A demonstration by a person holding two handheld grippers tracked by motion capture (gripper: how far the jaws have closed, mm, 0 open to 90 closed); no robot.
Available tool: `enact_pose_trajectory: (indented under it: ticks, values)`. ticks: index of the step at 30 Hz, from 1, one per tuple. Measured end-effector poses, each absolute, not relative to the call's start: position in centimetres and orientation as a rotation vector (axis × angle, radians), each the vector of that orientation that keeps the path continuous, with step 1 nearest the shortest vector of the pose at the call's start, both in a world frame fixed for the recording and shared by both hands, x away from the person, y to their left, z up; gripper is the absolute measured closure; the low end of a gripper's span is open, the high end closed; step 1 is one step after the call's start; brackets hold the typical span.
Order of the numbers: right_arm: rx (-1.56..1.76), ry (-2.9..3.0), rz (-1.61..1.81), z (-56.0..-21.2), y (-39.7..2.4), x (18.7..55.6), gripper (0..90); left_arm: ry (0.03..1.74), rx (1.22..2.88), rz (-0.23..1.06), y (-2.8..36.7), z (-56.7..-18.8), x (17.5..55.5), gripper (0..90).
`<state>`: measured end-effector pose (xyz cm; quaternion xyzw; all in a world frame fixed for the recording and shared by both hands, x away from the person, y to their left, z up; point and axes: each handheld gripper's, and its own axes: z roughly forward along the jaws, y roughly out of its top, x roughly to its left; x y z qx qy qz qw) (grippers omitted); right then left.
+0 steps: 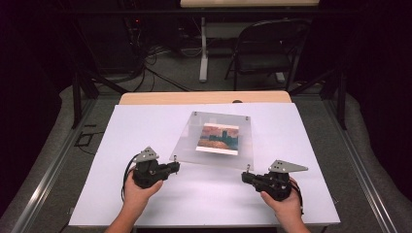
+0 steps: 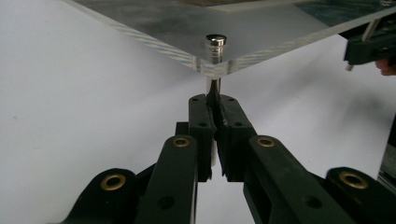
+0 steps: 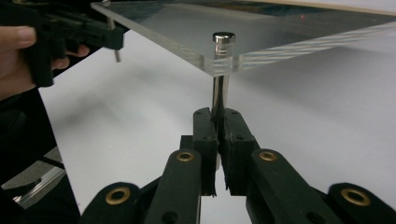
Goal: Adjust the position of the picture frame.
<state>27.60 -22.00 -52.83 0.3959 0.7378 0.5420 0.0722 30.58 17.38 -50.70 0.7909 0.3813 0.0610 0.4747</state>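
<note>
Above the white table (image 1: 145,204), the clear panel (image 1: 214,160) tilts, near corners' upright pins clamped by left gripper (image 1: 177,167) and right gripper (image 1: 244,177)

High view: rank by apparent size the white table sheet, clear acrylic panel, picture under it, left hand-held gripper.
1. white table sheet
2. clear acrylic panel
3. picture and left hand-held gripper: look about alike, and the gripper sits nearer the camera, so no firm ranking.
</note>
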Motion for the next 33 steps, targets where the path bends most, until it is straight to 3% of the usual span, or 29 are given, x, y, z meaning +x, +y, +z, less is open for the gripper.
enact_pose_trajectory:
  ticks: [10,33]
  values:
    - [1.216,2.176,1.585,-53.1,-22.6,28.1,85.6,0.927,1.951,0.142,16.9,-50.9,28.5,84.8]
    - [1.221,2.161,1.545,-52.6,-21.7,30.2,85.6,1.002,1.889,0.163,17.3,-50.8,30.8,85.2]
